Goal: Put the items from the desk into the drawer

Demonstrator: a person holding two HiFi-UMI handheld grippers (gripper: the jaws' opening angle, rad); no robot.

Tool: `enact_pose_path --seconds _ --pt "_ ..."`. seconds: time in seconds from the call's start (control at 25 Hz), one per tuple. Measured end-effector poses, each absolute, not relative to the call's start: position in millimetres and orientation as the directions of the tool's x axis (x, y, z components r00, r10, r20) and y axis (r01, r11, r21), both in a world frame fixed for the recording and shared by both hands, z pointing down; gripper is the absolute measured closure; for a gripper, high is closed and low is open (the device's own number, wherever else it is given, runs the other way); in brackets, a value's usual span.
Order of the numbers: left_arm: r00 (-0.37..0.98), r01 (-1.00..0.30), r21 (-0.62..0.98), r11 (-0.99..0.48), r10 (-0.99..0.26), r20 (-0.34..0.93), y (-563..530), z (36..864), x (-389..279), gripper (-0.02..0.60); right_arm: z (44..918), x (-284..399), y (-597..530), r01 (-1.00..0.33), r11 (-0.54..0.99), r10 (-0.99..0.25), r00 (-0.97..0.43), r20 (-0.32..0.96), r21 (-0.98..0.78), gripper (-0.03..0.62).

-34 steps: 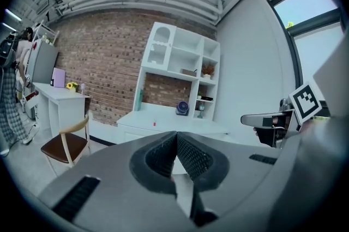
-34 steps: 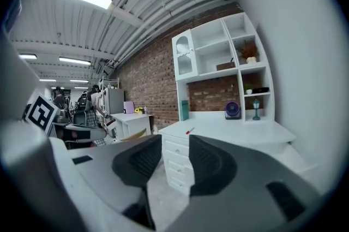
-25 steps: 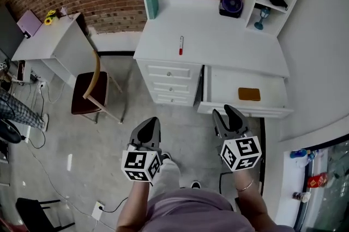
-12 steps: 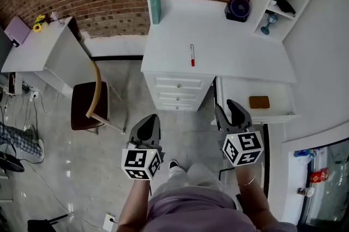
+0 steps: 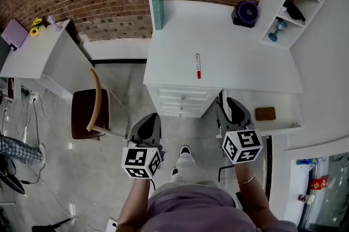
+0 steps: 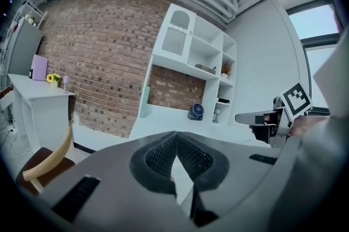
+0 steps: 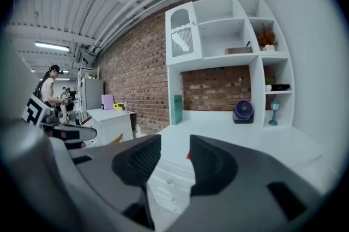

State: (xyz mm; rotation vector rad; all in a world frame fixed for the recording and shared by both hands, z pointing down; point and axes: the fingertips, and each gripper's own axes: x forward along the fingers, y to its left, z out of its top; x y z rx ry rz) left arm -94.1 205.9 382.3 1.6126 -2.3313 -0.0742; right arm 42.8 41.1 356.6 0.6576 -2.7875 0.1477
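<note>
We hold both empty, short of the worktop (image 5: 240, 61): the left hand-held gripper (image 5: 148, 123) has its jaws together, the right hand-held gripper (image 5: 229, 108) a narrow gap. The pen (image 5: 198, 66) lies mid-worktop, well apart from the open drawer (image 5: 288, 111). We should reach with the right, open wider, and close squarely across the barrel.

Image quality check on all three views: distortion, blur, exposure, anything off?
Head view: sharp, evenly lit, wide-angle bowing of the desk edges, pen crisp. Left gripper view: heavy fisheye, black corners, left gripper soft up close, window bright. Right gripper view: same fisheye, right gripper blurred, shelf unit in focus.
</note>
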Motion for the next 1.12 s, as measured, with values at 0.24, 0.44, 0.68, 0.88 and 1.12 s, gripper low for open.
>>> enact_pose_path --seconds 0.24,0.44,0.68,0.88,1.12 --pt "-0.338 -0.904 0.201 0.379 -0.918 0.209 163 378 -128 0.581 361 9 3 -0.43 0.902 -0.401 -0.867 0.295 -0.036 0.437" --pt "-0.345 -0.902 0.192 0.386 -0.913 0.217 131 379 -148 0.581 364 -16 -24 -0.409 0.912 -0.38 -0.877 0.295 -0.042 0.437" --pt "-0.324 -0.909 0.192 0.37 -0.917 0.232 101 383 -172 0.581 378 -47 -40 -0.397 0.916 -0.36 -0.875 0.324 -0.056 0.439" --pt "-0.285 -0.92 0.201 0.337 -0.926 0.247 79 394 -207 0.581 390 -75 -55 -0.439 0.897 -0.396 -0.848 0.351 -0.05 0.439" --pt "-0.219 -0.94 0.202 0.274 -0.942 0.256 51 394 -255 0.581 405 -109 -75 -0.511 0.859 -0.455 -0.796 0.399 -0.038 0.437"
